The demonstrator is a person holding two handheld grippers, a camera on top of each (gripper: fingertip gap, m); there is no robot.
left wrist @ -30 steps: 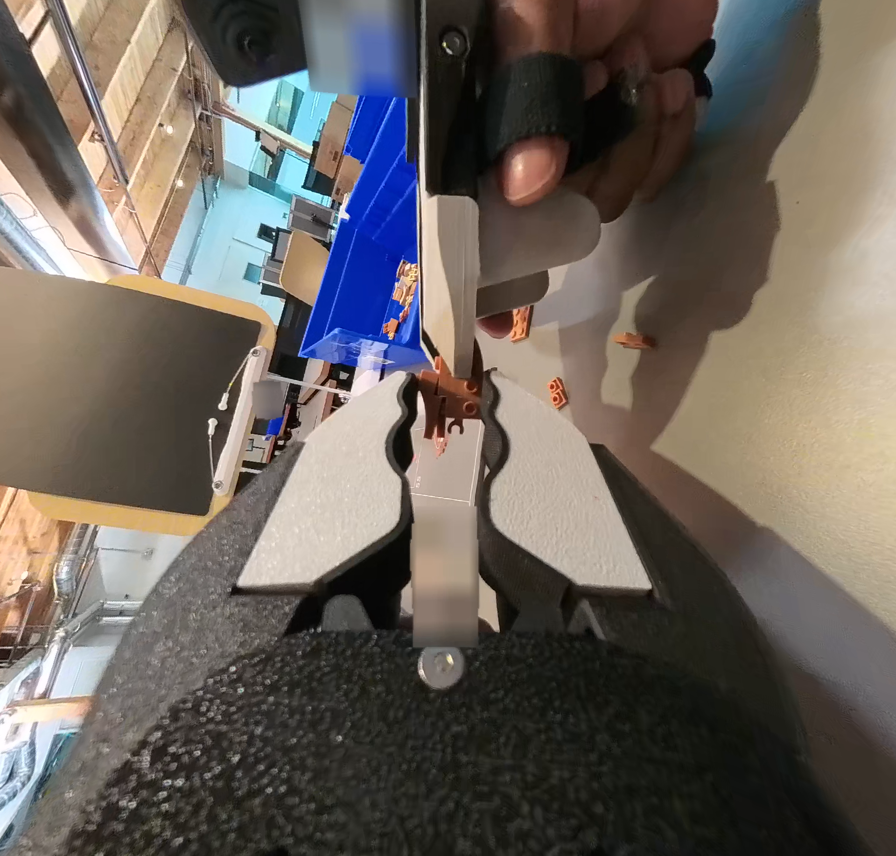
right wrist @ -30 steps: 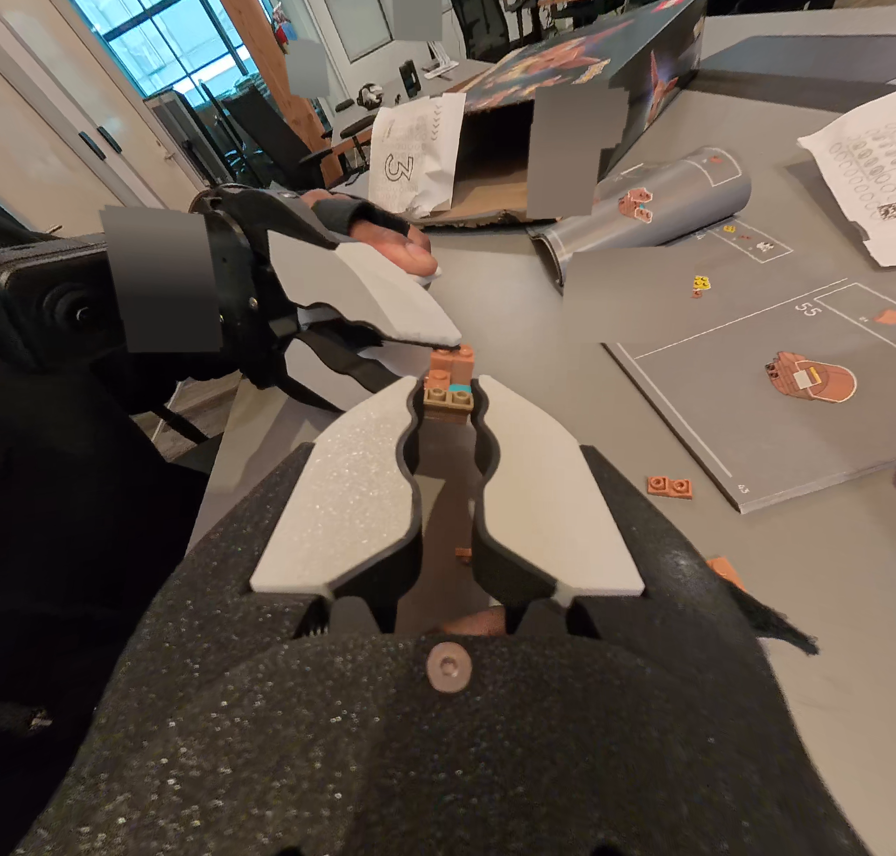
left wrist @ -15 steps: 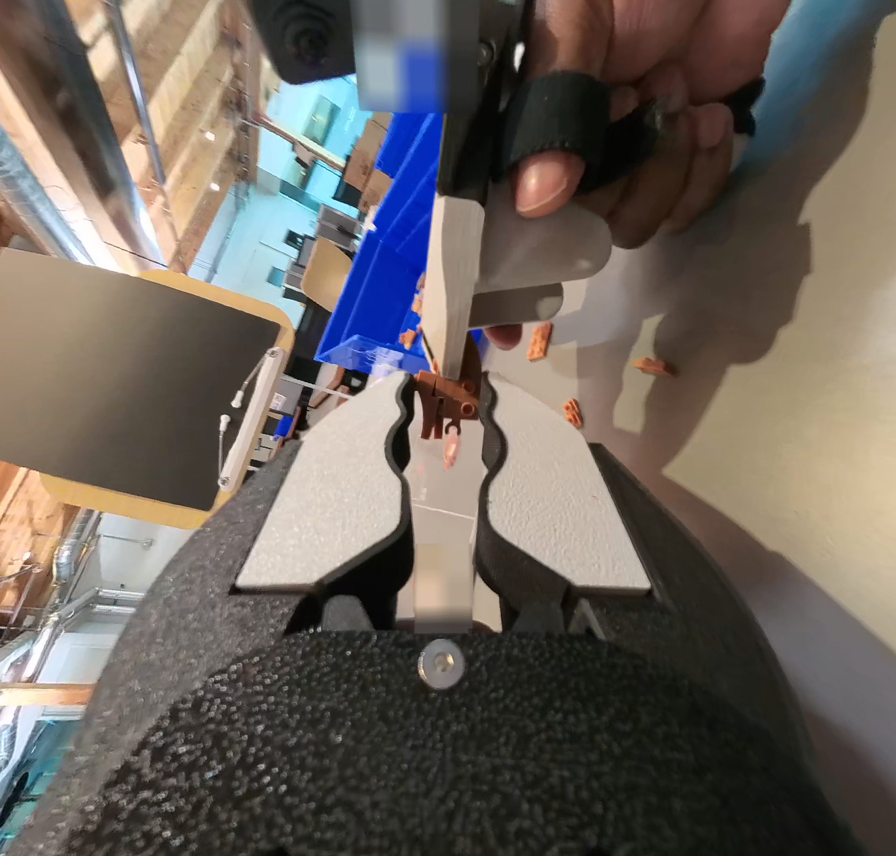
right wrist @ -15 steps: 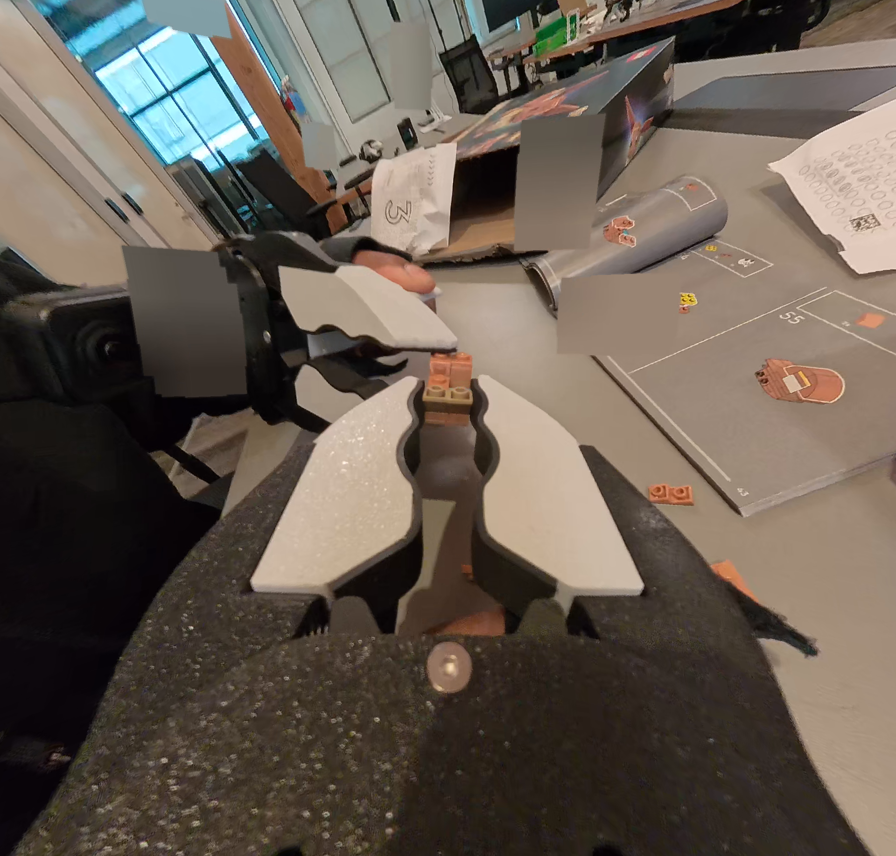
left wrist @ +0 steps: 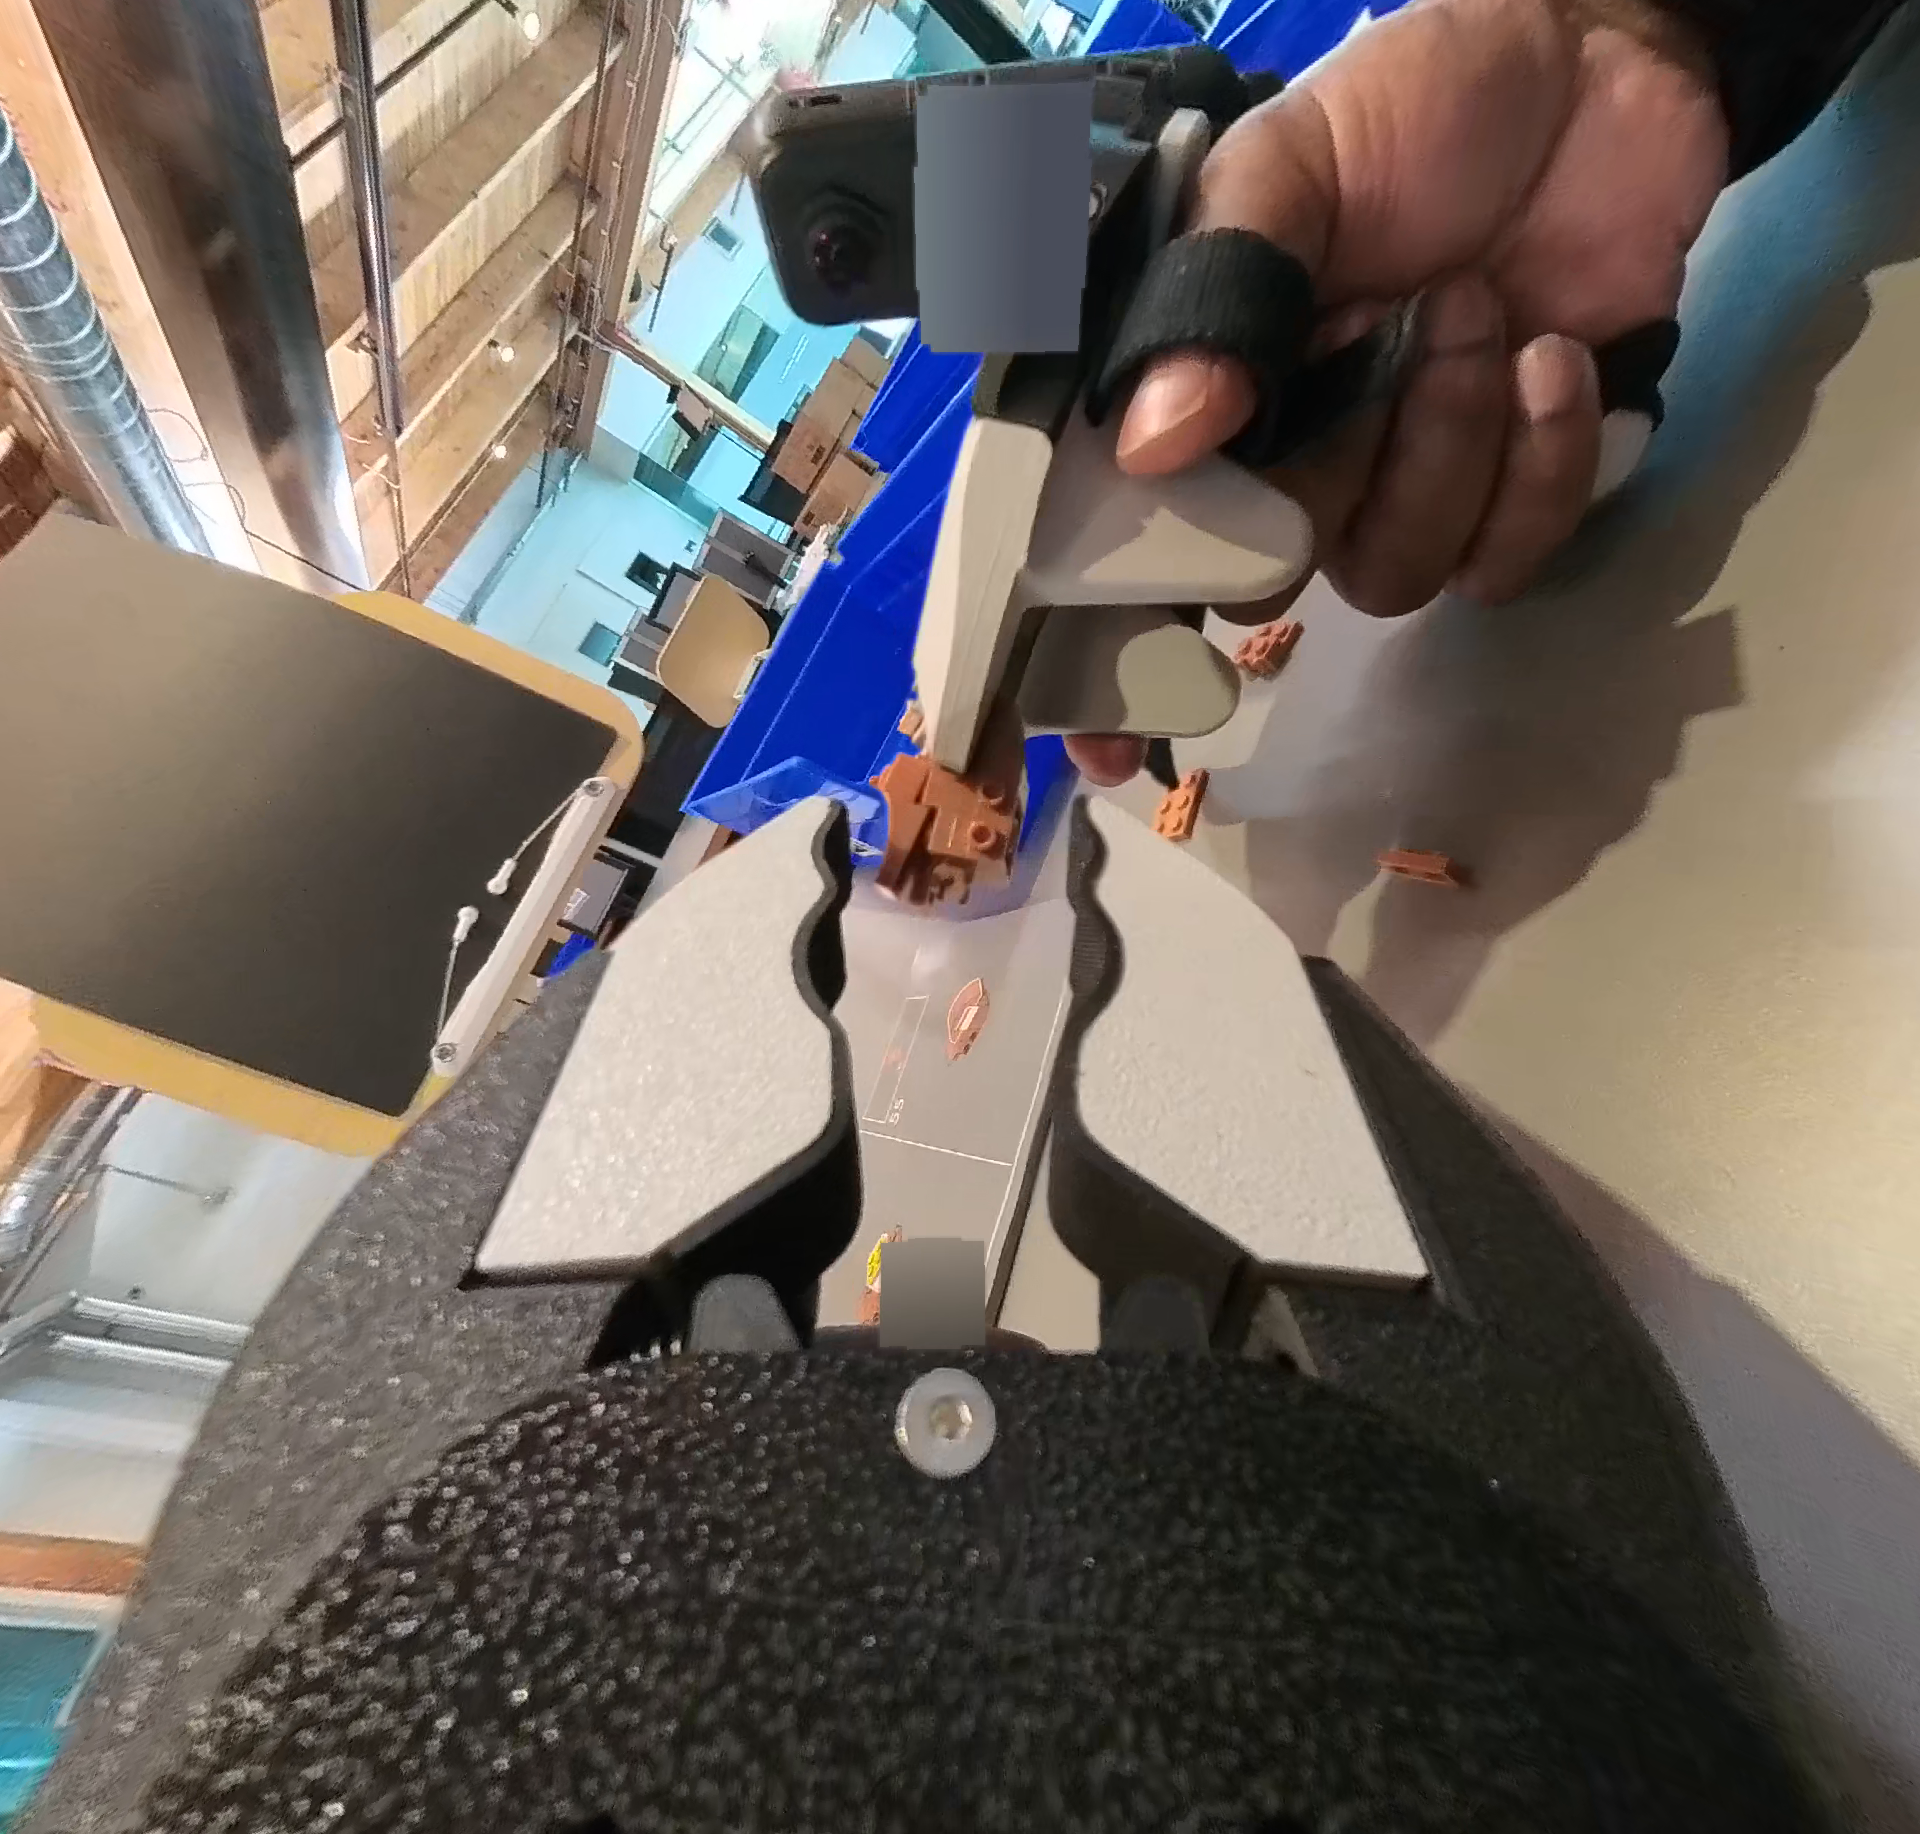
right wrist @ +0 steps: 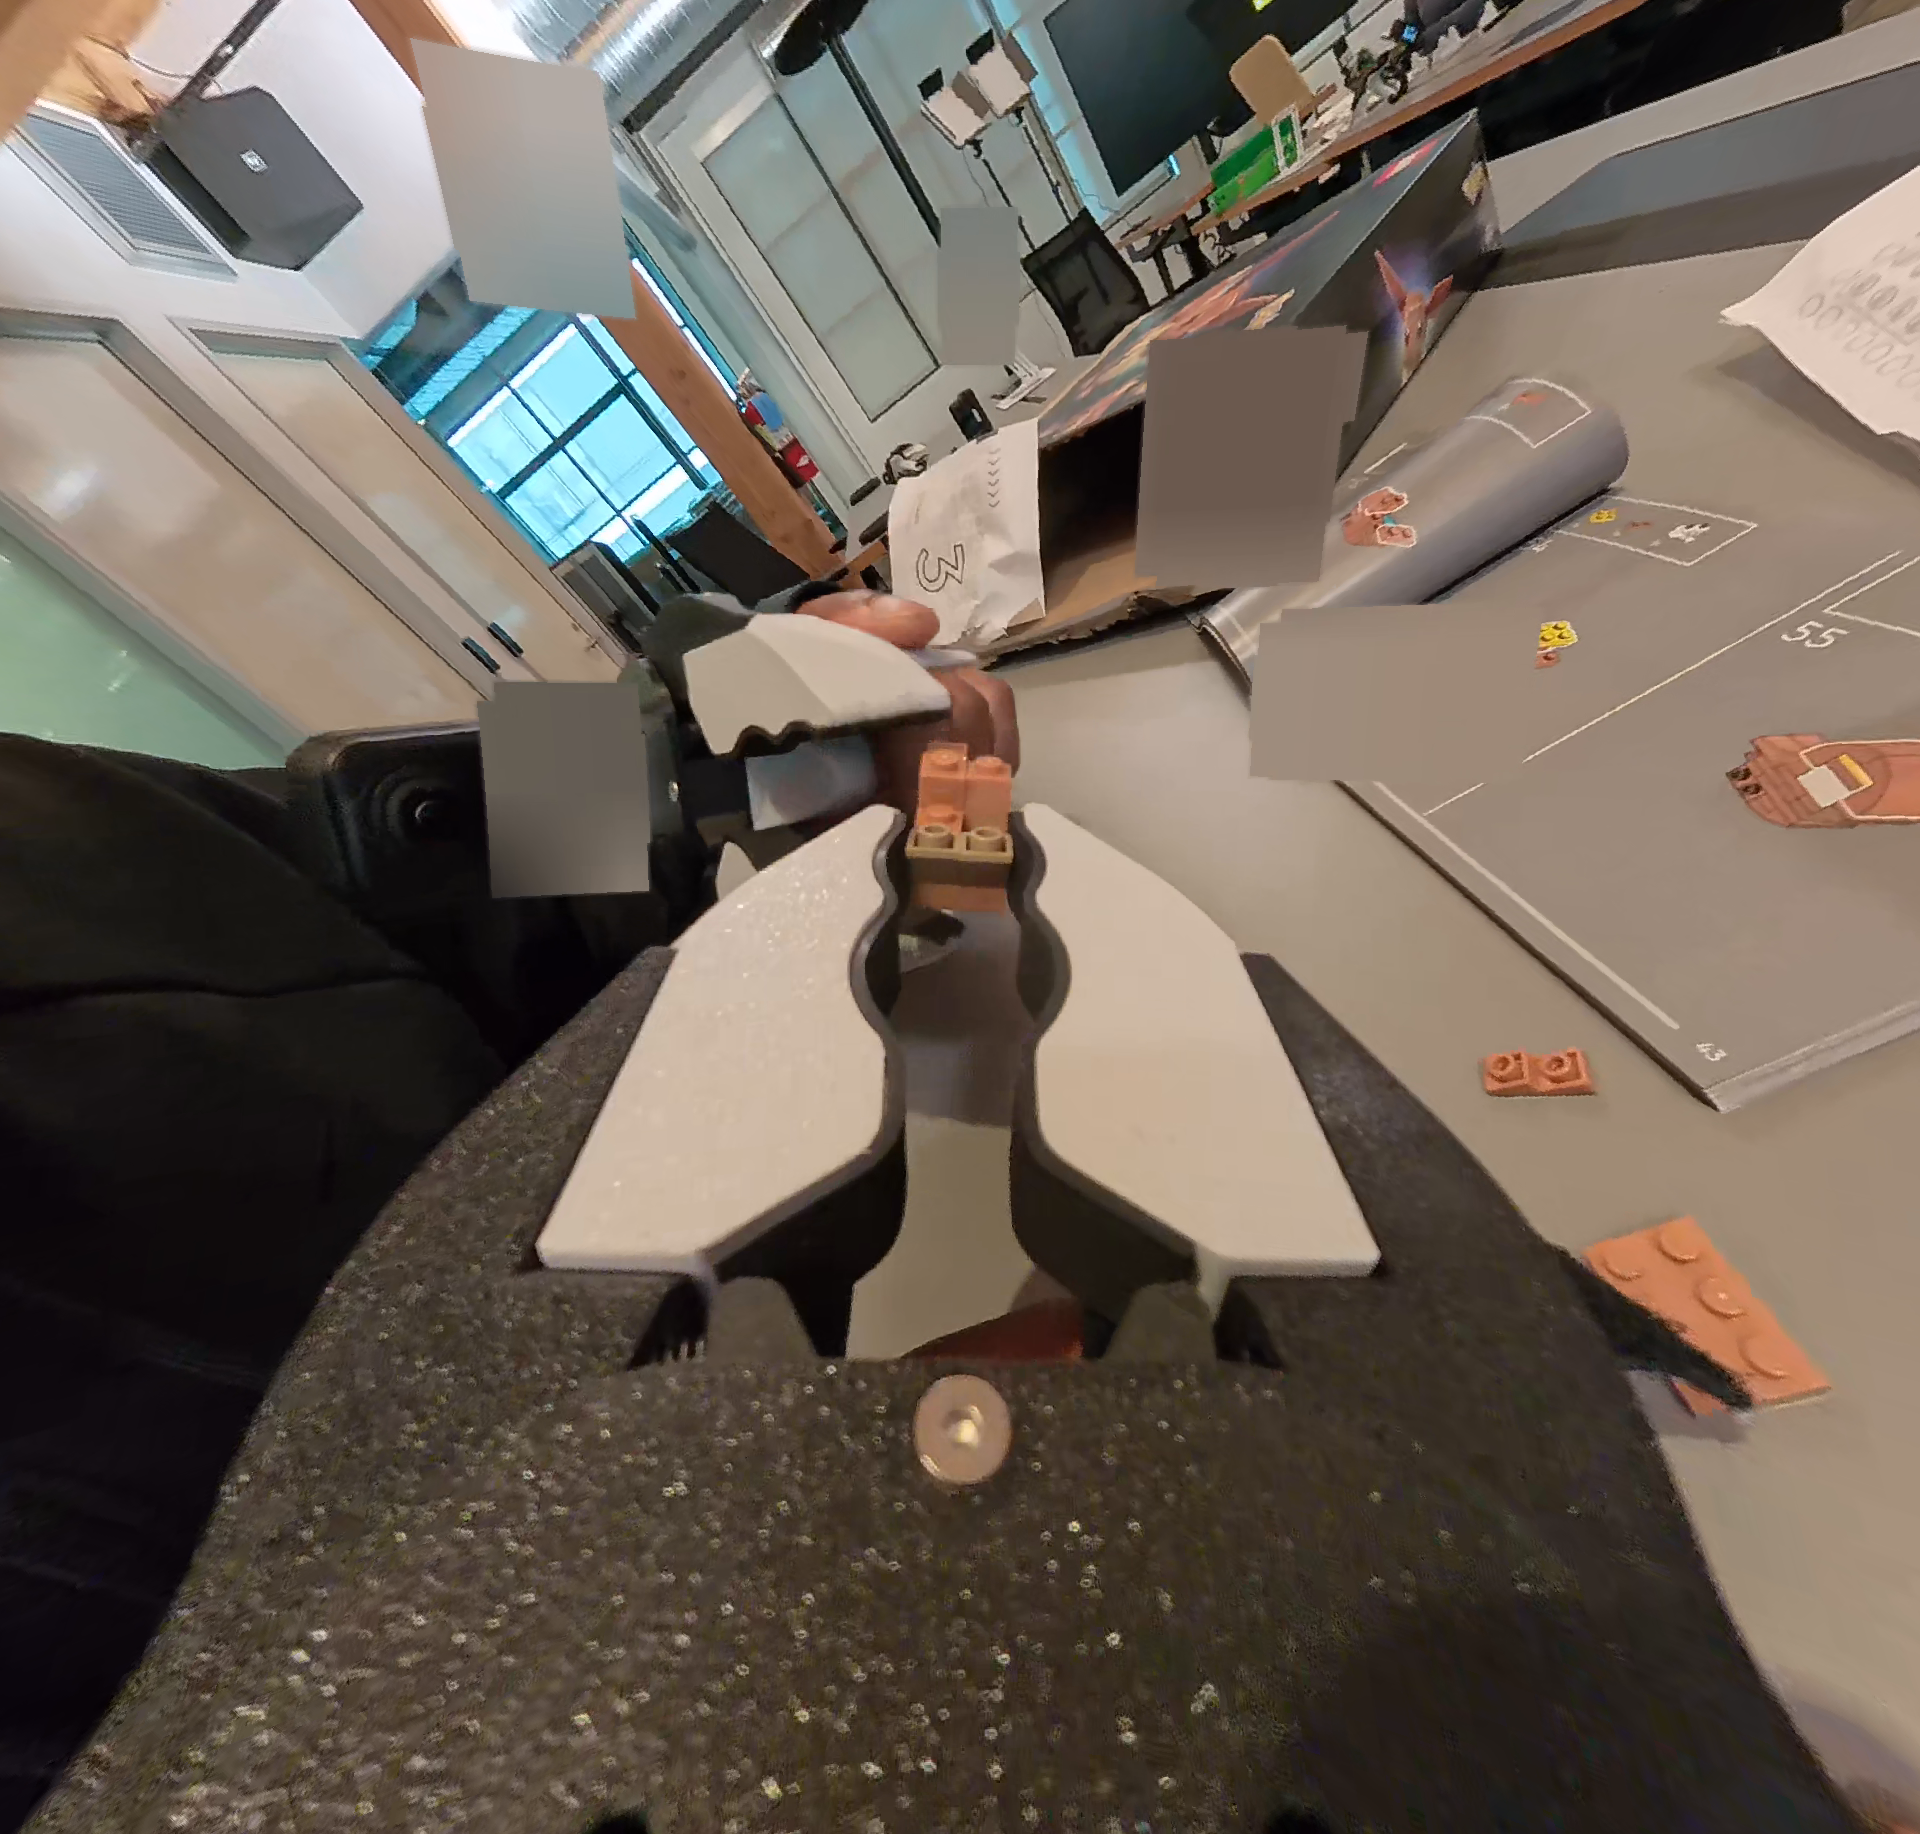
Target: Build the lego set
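While the right tongs (right wrist: 961,844) pinch a small brick assembly (right wrist: 961,828) at their tips, both pads pressed against its tan and brown lower layers, two orange-brown bricks stand up from its top clear of the fingers. Seen from the left wrist view, the same assembly (left wrist: 945,828) hangs at the tip of the right tongs (left wrist: 961,745), gripped by the person's right hand (left wrist: 1455,278).

The left tongs (left wrist: 956,828) are spread wide, their fingertips (left wrist: 821,828) either side of the assembly with clear gaps on both flanks, neither pad touching it. From the right wrist view the left tongs (right wrist: 862,735) sit just behind and to the left of the held assembly, close to it, with a hand (right wrist: 935,672) wrapped behind them.

Below lies a grey bench (right wrist: 1247,953). An open instruction booklet (right wrist: 1662,849) lies on it to the right, one page rolled over. Just beside the booklet's near edge rests a small two-stud orange plate (right wrist: 1538,1070), and nearer the right tongs' body a larger orange plate (right wrist: 1704,1306) lies flat. Farther back stands an opened cardboard box (right wrist: 1247,350) with a white paper bag (right wrist: 966,537) leaning at its mouth. In the left wrist view, loose orange pieces (left wrist: 1418,865) lie scattered on the bench and a blue bin (left wrist: 831,641) sits beyond.
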